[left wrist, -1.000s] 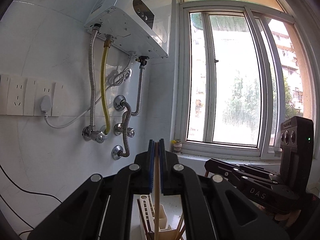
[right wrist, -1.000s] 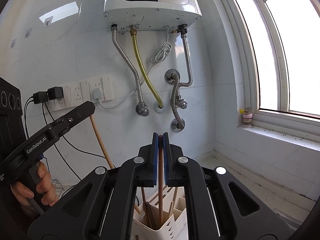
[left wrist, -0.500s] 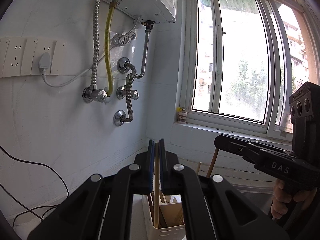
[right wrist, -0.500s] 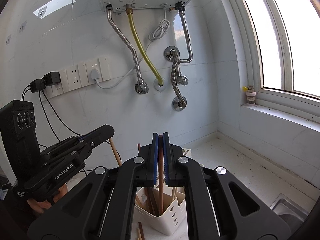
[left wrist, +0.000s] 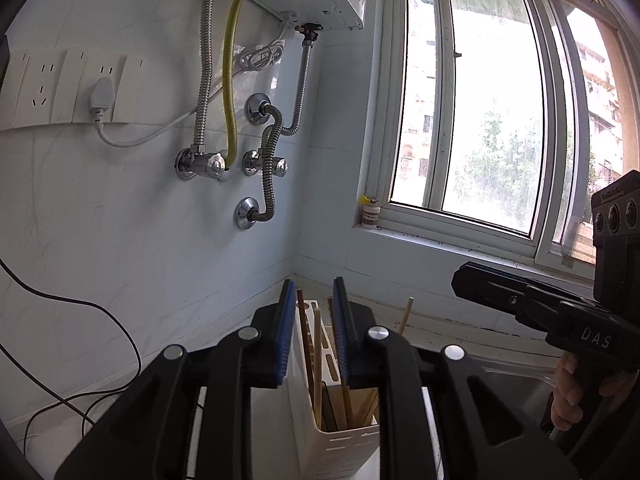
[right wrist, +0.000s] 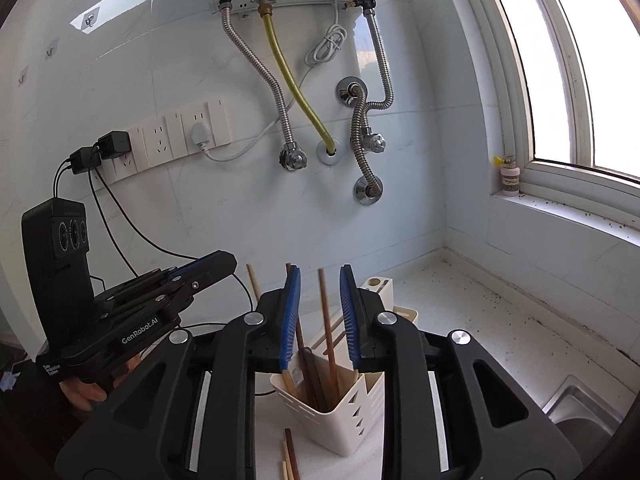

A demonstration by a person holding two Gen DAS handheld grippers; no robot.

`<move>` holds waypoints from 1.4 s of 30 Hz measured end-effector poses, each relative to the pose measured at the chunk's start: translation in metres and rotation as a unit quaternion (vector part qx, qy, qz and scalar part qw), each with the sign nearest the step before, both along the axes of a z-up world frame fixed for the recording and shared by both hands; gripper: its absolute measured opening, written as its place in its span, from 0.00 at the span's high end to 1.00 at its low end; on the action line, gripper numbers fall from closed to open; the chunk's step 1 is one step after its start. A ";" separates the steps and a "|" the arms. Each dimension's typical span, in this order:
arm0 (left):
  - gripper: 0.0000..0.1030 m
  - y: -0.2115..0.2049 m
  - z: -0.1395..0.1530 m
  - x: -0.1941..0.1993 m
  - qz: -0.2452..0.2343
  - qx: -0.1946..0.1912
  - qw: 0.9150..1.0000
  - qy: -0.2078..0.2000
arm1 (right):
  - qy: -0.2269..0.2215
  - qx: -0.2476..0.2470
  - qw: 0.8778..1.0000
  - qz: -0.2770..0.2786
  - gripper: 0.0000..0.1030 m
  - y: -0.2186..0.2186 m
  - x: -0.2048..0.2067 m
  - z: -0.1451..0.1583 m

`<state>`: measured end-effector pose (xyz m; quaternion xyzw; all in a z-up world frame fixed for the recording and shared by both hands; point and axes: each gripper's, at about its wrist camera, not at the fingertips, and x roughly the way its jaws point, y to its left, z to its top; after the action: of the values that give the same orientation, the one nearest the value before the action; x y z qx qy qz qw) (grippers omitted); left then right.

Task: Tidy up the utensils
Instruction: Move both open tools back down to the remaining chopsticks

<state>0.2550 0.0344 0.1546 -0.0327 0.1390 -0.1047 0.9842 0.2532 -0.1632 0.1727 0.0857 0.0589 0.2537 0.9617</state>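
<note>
Both jaw pairs, pinching chopsticks a second ago, have just been opening. Left hand-held gripper (left wrist: 313,330) and right hand-held gripper (right wrist: 320,318): spread, gripping nothing. Brown wooden chopstick (right wrist: 327,320) is standing upright between the right jaws, at 12 o'clock, inside the white slotted plastic utensil holder (right wrist: 340,420) on the counter (right wrist: 460,312); right hand-held gripper is sitting nearer.

white slotted holder (right wrist: 340,412) upright on counter | wooden chopsticks (right wrist: 326,320) standing inside, tips up (leaning toward 11 to 1 o'clock) | loose chopsticks (right wrist: 290,458) lying at holder's 7 o'clock

Black tongs (right wrist: 320,280), blue ribbed pads (right wrist: 291,316), silver screws, white "GenRobot.AI" and "DAS" lettering
</note>
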 end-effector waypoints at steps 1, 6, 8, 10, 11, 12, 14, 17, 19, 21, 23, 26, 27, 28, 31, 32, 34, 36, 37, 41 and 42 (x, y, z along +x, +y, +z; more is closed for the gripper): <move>0.75 0.001 0.001 -0.003 0.000 0.002 1.000 -0.002 | -0.004 -0.001 1.000 0.004 0.63 -0.001 -0.004 0.000; 0.66 0.005 0.001 -0.025 0.003 0.016 1.000 -0.005 | -0.009 0.000 1.000 0.006 0.47 -0.007 -0.024 -0.011; 0.64 0.007 -0.002 -0.037 0.002 0.020 1.000 -0.003 | 0.001 0.011 1.000 -0.001 0.43 -0.013 -0.031 -0.019; 0.61 0.008 -0.007 -0.047 -0.001 0.024 1.000 0.005 | 0.014 0.016 1.000 -0.011 0.43 -0.018 -0.038 -0.031; 0.61 0.007 -0.010 -0.053 -0.002 0.028 1.000 0.011 | 0.023 0.016 0.999 -0.017 0.43 -0.021 -0.041 -0.038; 0.61 0.007 -0.013 -0.058 -0.004 0.031 0.999 0.015 | 0.030 0.015 0.999 -0.019 0.43 -0.023 -0.044 -0.045; 0.61 0.005 -0.021 -0.067 -0.008 0.037 0.999 0.026 | 0.047 0.011 0.998 -0.029 0.43 -0.027 -0.051 -0.061; 0.61 0.000 -0.035 -0.076 -0.017 0.043 0.998 0.048 | 0.078 0.009 0.996 -0.035 0.47 -0.035 -0.060 -0.085; 0.61 -0.003 -0.044 -0.082 -0.027 0.034 0.997 0.064 | 0.102 0.003 0.994 -0.036 0.54 -0.039 -0.066 -0.103; 0.61 -0.007 -0.053 -0.088 -0.035 0.029 0.996 0.078 | 0.127 -0.007 0.991 -0.034 0.60 -0.040 -0.071 -0.121; 0.61 -0.012 -0.063 -0.093 -0.041 0.029 0.994 0.094 | 0.147 -0.017 0.989 -0.028 0.64 -0.039 -0.076 -0.139; 0.61 -0.018 -0.080 -0.098 -0.047 0.032 0.991 0.118 | 0.174 -0.035 0.984 -0.015 0.68 -0.035 -0.085 -0.165; 0.61 -0.020 -0.086 -0.098 -0.047 0.034 0.990 0.129 | 0.180 -0.043 0.983 -0.012 0.69 -0.034 -0.089 -0.174; 0.61 -0.021 -0.091 -0.099 -0.049 0.033 0.989 0.138 | 0.186 -0.051 0.981 -0.011 0.69 -0.032 -0.092 -0.182; 0.61 -0.027 -0.108 -0.102 -0.056 0.026 0.984 0.165 | 0.206 -0.069 0.976 -0.005 0.74 -0.027 -0.099 -0.201; 0.61 -0.030 -0.114 -0.105 -0.058 0.026 0.983 0.172 | 0.214 -0.071 0.974 -0.003 0.75 -0.026 -0.100 -0.207; 0.61 -0.034 -0.125 -0.106 -0.062 0.032 0.980 0.187 | 0.225 -0.070 0.972 0.002 0.75 -0.024 -0.104 -0.215; 0.61 -0.036 -0.135 -0.105 -0.060 0.042 0.977 0.200 | 0.233 -0.076 0.969 0.007 0.77 -0.021 -0.109 -0.222; 0.61 -0.036 -0.140 -0.103 -0.058 0.045 0.975 0.208 | 0.237 -0.081 0.968 0.009 0.78 -0.018 -0.111 -0.226; 0.62 -0.027 -0.159 -0.086 -0.036 0.045 0.970 0.237 | 0.255 -0.088 0.963 0.020 0.82 -0.012 -0.115 -0.241; 0.65 -0.024 -0.163 -0.080 -0.034 0.037 0.968 0.247 | 0.257 -0.092 0.962 0.018 0.83 -0.011 -0.115 -0.243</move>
<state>0.1746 0.0108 -0.0080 -0.0160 0.3824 -0.1220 0.9158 0.1378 -0.1739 -0.0706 0.0584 0.3282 0.2341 0.9133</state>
